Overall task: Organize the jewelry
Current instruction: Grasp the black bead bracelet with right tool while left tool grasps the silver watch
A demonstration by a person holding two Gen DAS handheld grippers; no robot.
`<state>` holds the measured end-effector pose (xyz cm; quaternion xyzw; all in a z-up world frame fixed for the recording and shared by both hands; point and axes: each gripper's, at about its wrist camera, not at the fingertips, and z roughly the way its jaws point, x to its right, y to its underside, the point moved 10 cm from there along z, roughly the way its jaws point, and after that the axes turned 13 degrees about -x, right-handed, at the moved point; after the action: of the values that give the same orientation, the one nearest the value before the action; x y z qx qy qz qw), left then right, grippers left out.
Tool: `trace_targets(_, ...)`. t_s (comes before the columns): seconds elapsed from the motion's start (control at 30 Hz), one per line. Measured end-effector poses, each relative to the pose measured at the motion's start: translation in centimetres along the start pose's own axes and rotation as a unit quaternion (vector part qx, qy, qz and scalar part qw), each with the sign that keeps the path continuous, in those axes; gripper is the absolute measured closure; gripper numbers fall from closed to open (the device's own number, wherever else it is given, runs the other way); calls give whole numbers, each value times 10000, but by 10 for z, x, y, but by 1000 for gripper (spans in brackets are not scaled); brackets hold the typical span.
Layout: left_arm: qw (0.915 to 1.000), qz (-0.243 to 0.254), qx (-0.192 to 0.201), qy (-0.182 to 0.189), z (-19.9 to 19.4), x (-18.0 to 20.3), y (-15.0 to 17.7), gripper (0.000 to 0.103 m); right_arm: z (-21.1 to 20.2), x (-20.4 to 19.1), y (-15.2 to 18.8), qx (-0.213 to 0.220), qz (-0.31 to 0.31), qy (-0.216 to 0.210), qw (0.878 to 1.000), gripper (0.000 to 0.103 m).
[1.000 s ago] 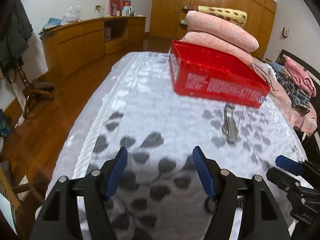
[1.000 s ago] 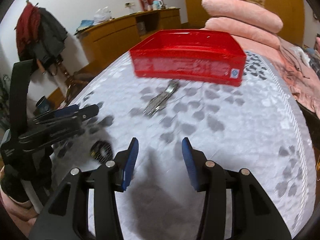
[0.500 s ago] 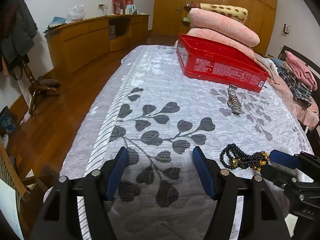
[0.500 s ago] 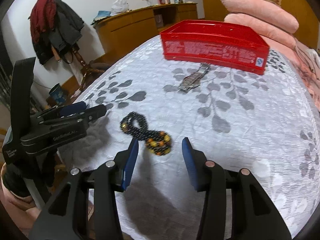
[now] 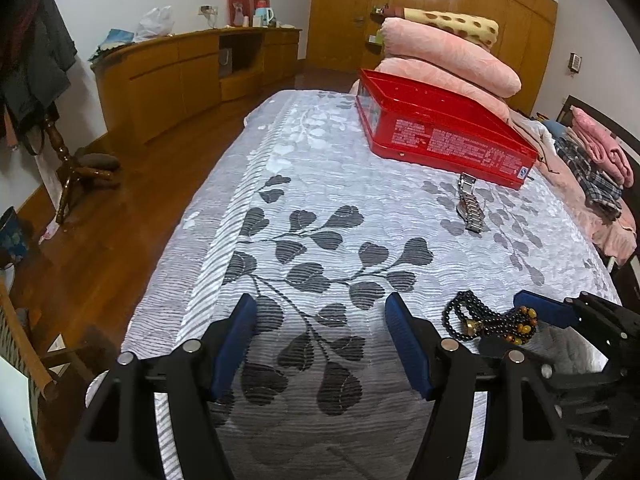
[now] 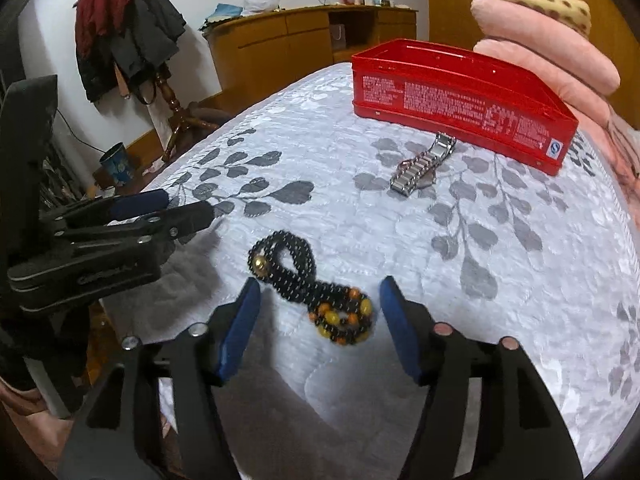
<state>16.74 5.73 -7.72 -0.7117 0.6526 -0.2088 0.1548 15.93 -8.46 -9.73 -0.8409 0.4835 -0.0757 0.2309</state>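
Observation:
A black bead bracelet (image 6: 308, 284) with amber beads lies on the white leaf-patterned bedspread (image 6: 500, 264). My right gripper (image 6: 318, 322) hovers over it, jaws opening, the amber end between the pads without touching. The same bracelet (image 5: 486, 318) shows right of my left gripper (image 5: 320, 340), which stands open over bare bedspread. A silver metal watch (image 6: 424, 164) lies further back, just before an open red tin box (image 6: 460, 96). In the left wrist view the watch (image 5: 469, 208) and the red box (image 5: 440, 132) sit at right of centre.
Stacked pink pillows (image 5: 448, 60) lie behind the box, folded clothes (image 5: 596, 160) at the bed's right side. Left of the bed runs wood floor (image 5: 120, 208) with a coat stand (image 6: 132, 40) and a long wooden sideboard (image 5: 192, 76).
Both grippers have drawn back and down toward the near end of the bed, bringing the bead bracelet into view. The right jaws have spread wider around the bracelet's amber end.

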Motion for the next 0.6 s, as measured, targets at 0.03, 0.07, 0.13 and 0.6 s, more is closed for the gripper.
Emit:
trace_targets(0.03, 10000, -21, 4, -4, 0, -1, -1, 37, 0, 2, -1, 7, -10, 30, 10000, 55)
trace_targets(0.07, 10000, -36, 8, -13, 0, -2, -2, 37, 1, 2, -2, 10, -8, 25, 10000, 56)
trace_targets(0.13, 10000, -48, 14, -17, 0, -3, -4, 37, 0, 6, -3, 28, 29, 57, 10000, 71)
trace_targets(0.6, 10000, 30, -2, 13, 5, 5, -7, 37, 0, 13, -5, -50, 43, -10, 10000, 70)
